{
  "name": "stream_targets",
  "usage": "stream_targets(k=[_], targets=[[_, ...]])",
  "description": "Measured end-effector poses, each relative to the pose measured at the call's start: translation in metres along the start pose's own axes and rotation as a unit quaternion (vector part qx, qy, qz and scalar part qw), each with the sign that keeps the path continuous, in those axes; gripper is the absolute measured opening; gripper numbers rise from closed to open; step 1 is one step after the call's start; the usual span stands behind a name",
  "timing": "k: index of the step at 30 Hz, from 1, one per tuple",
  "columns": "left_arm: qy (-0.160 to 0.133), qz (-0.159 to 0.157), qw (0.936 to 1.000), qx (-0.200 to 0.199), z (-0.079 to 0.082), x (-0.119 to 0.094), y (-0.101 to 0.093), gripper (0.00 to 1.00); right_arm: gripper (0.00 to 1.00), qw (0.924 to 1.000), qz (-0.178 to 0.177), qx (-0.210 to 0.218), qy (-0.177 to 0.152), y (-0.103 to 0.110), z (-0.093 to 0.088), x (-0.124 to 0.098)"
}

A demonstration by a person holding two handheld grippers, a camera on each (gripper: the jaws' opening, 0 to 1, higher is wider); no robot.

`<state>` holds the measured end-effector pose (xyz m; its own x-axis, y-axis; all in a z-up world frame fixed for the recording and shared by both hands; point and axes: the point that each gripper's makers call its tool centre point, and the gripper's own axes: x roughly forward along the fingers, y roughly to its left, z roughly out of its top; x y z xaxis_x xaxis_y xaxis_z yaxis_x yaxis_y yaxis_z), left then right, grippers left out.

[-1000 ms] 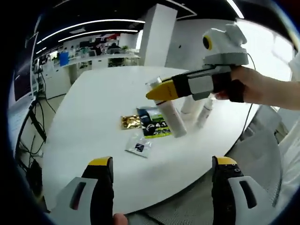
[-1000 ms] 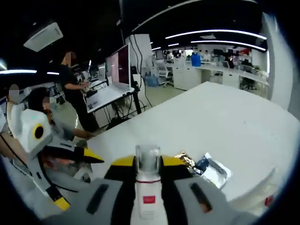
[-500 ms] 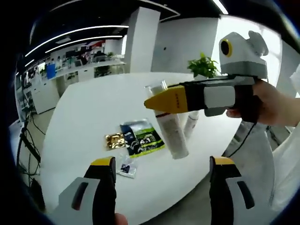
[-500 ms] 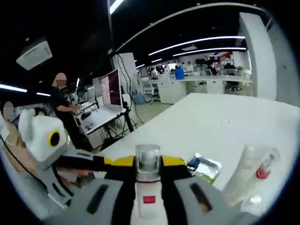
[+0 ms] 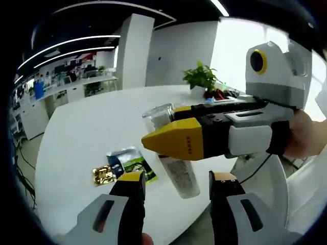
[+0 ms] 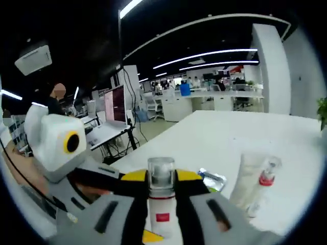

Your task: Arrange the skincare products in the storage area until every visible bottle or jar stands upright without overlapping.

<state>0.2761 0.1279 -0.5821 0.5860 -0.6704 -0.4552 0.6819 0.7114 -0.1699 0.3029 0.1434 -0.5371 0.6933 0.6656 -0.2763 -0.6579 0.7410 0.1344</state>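
Transport step: right gripper (image 5: 176, 145) clamped on clear-capped bottle (image 5: 171, 153), lifted above white table (image 5: 76, 127); left gripper (image 5: 176, 189) spread, empty. Two tubes (image 6: 250, 178) lying near sachets (image 5: 127, 161). Next, probably: lower bottle upright onto bare tabletop

Two close gripper-mounted views facing opposite ways over one shared white table (image 5: 76, 132), sachets (image 6: 212, 178) common.

My right gripper (image 6: 161, 196) is clamped tight on a bottle (image 6: 162, 204), my hand (image 5: 299, 138) round its grip. My left gripper (image 5: 175, 189) sits below it, jaws apart and holding nothing.
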Motion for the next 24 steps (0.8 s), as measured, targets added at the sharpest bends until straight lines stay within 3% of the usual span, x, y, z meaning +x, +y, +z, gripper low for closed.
stream_targets(k=[9, 16, 19, 21, 24], targets=[[-0.008, -0.036, 0.9991, 0.019, 0.009, 0.013, -0.019, 0.21, 0.19, 0.9992, -0.023, 0.031, -0.004, -0.011, -0.006, -0.017], [-0.008, -0.068, 0.9974, 0.023, 0.013, 0.016, -0.027, 0.19, 0.19, 0.9993, -0.020, 0.029, -0.010, -0.017, -0.005, -0.027], [-0.002, -0.092, 0.9951, 0.036, 0.012, 0.013, -0.031, 0.18, 0.20, 0.9992, 0.022, 0.025, -0.022, -0.011, -0.004, -0.034], [0.001, -0.125, 0.9913, 0.042, 0.014, 0.008, -0.039, 0.18, 0.21, 0.9974, 0.056, 0.031, -0.033, -0.006, -0.002, -0.040], [0.010, -0.170, 0.9812, 0.092, 0.017, 0.000, -0.051, 0.18, 0.22, 0.9950, 0.091, 0.015, -0.039, 0.000, 0.002, -0.050]])
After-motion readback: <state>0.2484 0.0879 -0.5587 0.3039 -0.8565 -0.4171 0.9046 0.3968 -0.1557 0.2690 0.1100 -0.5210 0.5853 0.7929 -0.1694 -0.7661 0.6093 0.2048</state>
